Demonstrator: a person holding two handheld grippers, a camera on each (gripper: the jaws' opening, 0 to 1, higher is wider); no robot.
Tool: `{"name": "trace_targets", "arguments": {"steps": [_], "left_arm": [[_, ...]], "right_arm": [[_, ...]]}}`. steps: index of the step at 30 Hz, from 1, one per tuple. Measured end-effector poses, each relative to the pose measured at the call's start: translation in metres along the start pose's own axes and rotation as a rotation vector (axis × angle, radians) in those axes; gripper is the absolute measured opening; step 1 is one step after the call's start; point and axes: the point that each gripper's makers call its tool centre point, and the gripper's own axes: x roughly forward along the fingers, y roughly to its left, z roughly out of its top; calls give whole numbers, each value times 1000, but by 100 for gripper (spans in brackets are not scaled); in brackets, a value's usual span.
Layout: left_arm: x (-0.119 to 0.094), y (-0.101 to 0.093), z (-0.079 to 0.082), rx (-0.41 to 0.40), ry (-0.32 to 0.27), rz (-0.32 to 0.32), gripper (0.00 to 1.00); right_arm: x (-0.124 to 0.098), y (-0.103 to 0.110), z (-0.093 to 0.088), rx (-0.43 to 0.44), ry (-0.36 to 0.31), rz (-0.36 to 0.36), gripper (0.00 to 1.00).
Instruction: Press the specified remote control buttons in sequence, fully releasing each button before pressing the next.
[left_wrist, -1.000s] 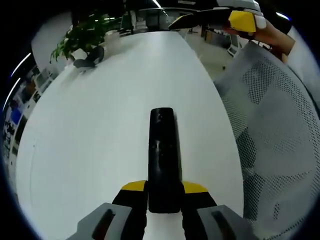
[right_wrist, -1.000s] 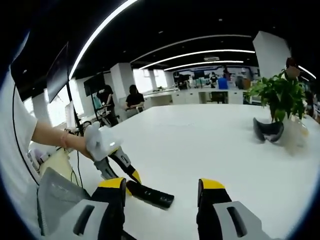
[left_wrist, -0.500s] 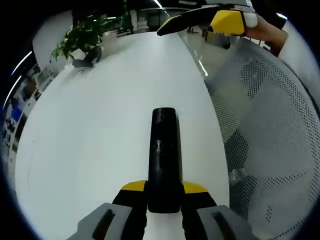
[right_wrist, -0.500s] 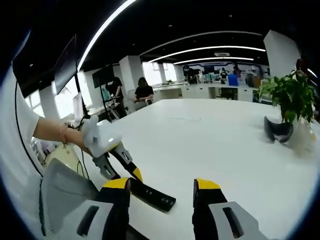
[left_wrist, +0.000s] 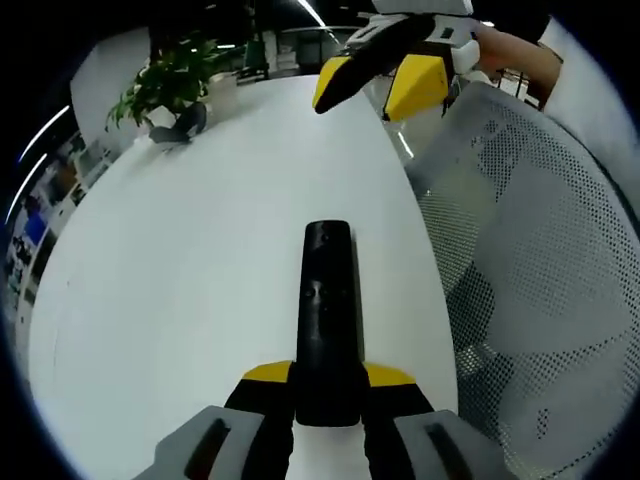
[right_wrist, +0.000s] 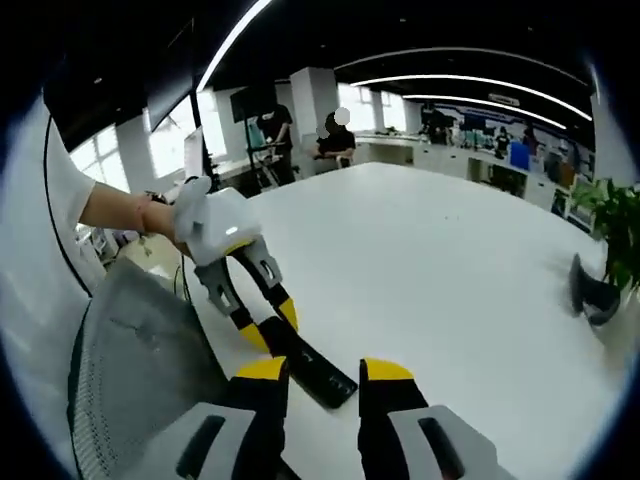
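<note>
While the left gripper (left_wrist: 327, 385) pinches the near end of the slim black plastic remote control (left_wrist: 326, 300) at lower centre of the left gripper view, holding it over the white table (left_wrist: 180, 260), the right gripper (right_wrist: 325, 375) hangs above it with yellow-tipped jaws slightly apart, gripping nothing; pressing cleanly probably calls for one tip straight down on one button, the remote level, then lifting fully clear

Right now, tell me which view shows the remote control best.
The left gripper view. The remote control runs up the middle, its whole top face open, clamped at its near end in the left tool. In the right gripper view the remote is small, partly hidden behind the right tool.
</note>
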Motion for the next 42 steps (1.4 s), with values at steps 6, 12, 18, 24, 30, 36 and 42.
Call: {"name": "trace_targets", "arguments": {"steps": [6, 12, 18, 24, 30, 36, 42], "left_arm": [[0, 0, 1, -2, 1, 1, 24], [0, 1, 1, 3, 8, -2, 24], [1, 1, 2, 3, 23, -1, 24], [2, 2, 2, 9, 43, -4, 24], [2, 2, 2, 6, 66, -4, 24], [2, 2, 2, 5, 56, -2, 24], [2, 2, 2, 7, 50, -3, 24]], "right_arm": [[16, -4, -15, -132, 171, 79, 11], [32, -4, -22, -252, 276, 146, 4], [44, -7, -37, -303, 368, 184, 0], [51, -19, -50, -291, 439, 172, 0], [54, -18, -59, -342, 481, 189, 0], [56, -18, -62, -382, 506, 184, 0], [58, -19, -62, -391, 524, 162, 0]]}}
